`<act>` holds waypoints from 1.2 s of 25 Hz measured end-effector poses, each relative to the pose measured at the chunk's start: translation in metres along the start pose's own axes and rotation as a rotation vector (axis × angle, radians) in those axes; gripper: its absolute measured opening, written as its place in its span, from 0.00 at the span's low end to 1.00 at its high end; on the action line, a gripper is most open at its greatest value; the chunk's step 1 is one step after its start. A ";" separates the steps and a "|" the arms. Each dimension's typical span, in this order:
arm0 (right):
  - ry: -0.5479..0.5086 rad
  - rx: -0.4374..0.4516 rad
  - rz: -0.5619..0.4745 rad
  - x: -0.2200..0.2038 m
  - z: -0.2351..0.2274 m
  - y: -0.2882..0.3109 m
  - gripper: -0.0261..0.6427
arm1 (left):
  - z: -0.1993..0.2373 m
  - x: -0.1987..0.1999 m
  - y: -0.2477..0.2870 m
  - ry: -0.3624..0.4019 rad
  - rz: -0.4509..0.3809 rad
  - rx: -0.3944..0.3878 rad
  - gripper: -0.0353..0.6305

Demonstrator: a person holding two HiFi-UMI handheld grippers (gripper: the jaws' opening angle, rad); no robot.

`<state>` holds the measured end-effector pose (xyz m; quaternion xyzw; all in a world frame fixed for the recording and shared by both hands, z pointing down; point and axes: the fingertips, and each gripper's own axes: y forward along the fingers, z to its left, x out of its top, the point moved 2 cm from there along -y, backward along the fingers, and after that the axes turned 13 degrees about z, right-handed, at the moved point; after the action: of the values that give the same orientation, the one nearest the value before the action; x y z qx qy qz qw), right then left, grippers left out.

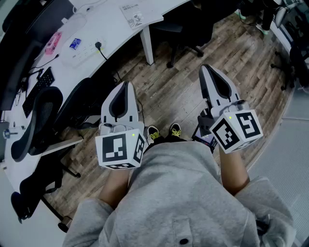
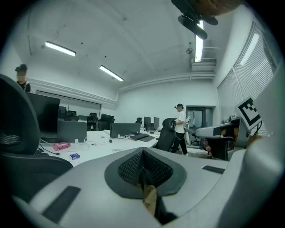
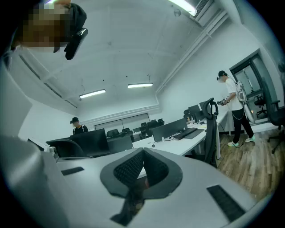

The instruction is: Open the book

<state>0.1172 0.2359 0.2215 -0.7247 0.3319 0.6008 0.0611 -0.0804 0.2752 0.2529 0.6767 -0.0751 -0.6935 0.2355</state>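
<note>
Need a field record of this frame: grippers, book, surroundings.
left gripper: shut, empty, in the air above the floor
right gripper: shut, empty, in the air above the floor
book: probably the white booklet, flat on the desk, untouched
floor: wood
bystander: person in white by the door
task: not begun

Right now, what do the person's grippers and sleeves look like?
The left gripper and right gripper are pale grey tapered shells with black pads. Each carries a white cube with black square markers and a green light. The sleeves are grey sweatshirt fabric.
</note>
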 end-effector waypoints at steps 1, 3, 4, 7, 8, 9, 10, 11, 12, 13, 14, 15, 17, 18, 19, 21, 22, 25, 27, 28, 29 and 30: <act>-0.004 -0.002 0.005 -0.001 0.001 0.001 0.08 | 0.001 0.001 -0.001 0.001 -0.001 0.001 0.06; -0.009 -0.005 0.015 -0.003 0.004 0.003 0.08 | 0.003 0.001 -0.004 0.002 -0.001 0.002 0.06; -0.008 -0.007 0.020 -0.005 0.005 0.003 0.08 | 0.004 0.000 -0.005 0.001 0.000 0.004 0.06; -0.007 -0.012 0.025 -0.007 0.008 0.002 0.08 | 0.009 -0.002 -0.010 -0.004 0.003 0.012 0.06; -0.010 -0.013 0.025 -0.008 0.009 0.002 0.08 | 0.011 -0.002 -0.012 -0.006 0.003 0.013 0.06; -0.012 -0.014 0.025 -0.008 0.011 0.001 0.08 | 0.013 -0.003 -0.013 -0.006 0.002 0.013 0.06; -0.014 -0.014 0.026 -0.008 0.013 0.001 0.08 | 0.015 -0.003 -0.014 -0.006 0.001 0.012 0.06; -0.016 -0.015 0.027 -0.009 0.016 0.002 0.08 | 0.017 -0.003 -0.015 -0.007 -0.001 0.011 0.06; -0.017 -0.015 0.029 -0.010 0.018 0.002 0.08 | 0.019 -0.003 -0.017 -0.007 -0.003 0.010 0.06; -0.019 -0.014 0.030 -0.010 0.021 0.002 0.08 | 0.021 -0.003 -0.018 -0.009 -0.006 0.009 0.06; -0.021 -0.015 0.031 -0.010 0.024 0.001 0.08 | 0.023 -0.002 -0.020 -0.010 -0.009 0.007 0.06; -0.024 -0.016 0.030 -0.010 0.026 0.002 0.08 | 0.025 -0.002 -0.022 -0.011 -0.013 0.006 0.06; -0.026 -0.013 0.025 -0.009 0.033 0.002 0.08 | 0.030 -0.001 -0.026 -0.008 -0.020 0.003 0.06; -0.024 -0.007 0.020 -0.008 0.038 0.003 0.08 | 0.032 -0.001 -0.028 -0.007 -0.022 0.002 0.06; -0.022 0.000 0.013 -0.008 0.042 0.003 0.08 | 0.035 -0.002 -0.031 -0.008 -0.024 0.000 0.06; -0.031 0.010 0.005 -0.009 0.053 0.004 0.08 | 0.041 -0.004 -0.035 -0.013 -0.027 -0.006 0.06; -0.043 0.012 0.004 -0.009 0.058 0.005 0.08 | 0.044 -0.005 -0.038 -0.015 -0.029 -0.010 0.06; -0.071 0.008 0.005 -0.012 0.069 0.007 0.08 | 0.052 -0.008 -0.042 -0.018 -0.033 -0.016 0.06; -0.067 0.007 0.004 -0.013 0.074 0.007 0.08 | 0.056 -0.010 -0.044 -0.020 -0.033 -0.019 0.06; -0.063 0.007 0.003 -0.013 0.076 0.007 0.08 | 0.057 -0.011 -0.046 -0.021 -0.032 -0.021 0.06; -0.061 0.007 0.002 -0.013 0.078 0.007 0.08 | 0.058 -0.012 -0.046 -0.020 -0.030 -0.025 0.06; -0.061 0.005 0.001 -0.013 0.080 0.007 0.08 | 0.059 -0.012 -0.047 -0.018 -0.029 -0.028 0.06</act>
<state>0.0464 0.2744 0.2135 -0.7058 0.3319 0.6216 0.0728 -0.1486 0.3091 0.2484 0.6682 -0.0577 -0.7038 0.2344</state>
